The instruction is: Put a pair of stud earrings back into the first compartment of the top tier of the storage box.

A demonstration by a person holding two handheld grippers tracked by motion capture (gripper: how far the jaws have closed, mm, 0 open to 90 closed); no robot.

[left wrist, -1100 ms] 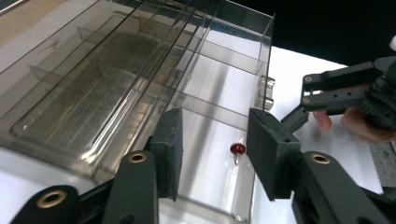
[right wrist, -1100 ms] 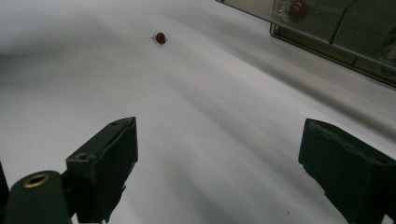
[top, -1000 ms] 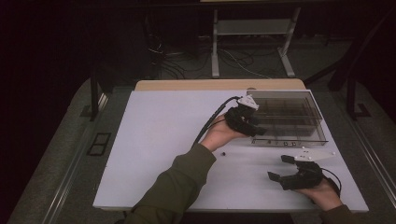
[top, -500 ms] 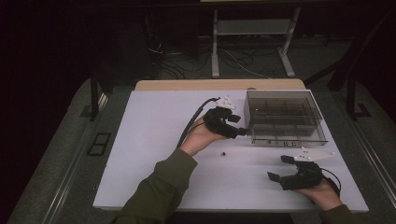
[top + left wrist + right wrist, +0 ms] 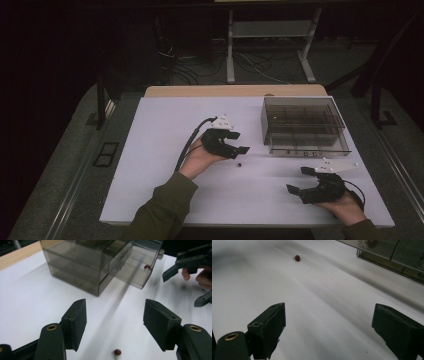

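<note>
The left gripper stood with its jaws about half apart, having just been opening, and nothing lay between the pads; the small red-brown bead sat on the table just at its six o'clock, apart from both fingers; seen from the left gripper view, the same bead lay low between the jaws and short of the pads. The right gripper rested at four o'clock of the bead, well apart, jaws wide and empty; from its own view the bead showed far off at eleven o'clock.

The bead looked tiny, hard and light, round enough to roll and likely to squirt from the pads if pinched off-centre; a fine stub or wire seemed to project from it, though too small to be sure; the safest hold would probably be square across its middle, pads level with the surface.

The white table was smooth and flat, offering little to stop a rolling part; a smoked clear drawer cabinet stood at two o'clock of the bead, one drawer drawn out with another bead in it; beyond lay a dark room with a grey floor, cables and a metal stand at twelve o'clock.
</note>
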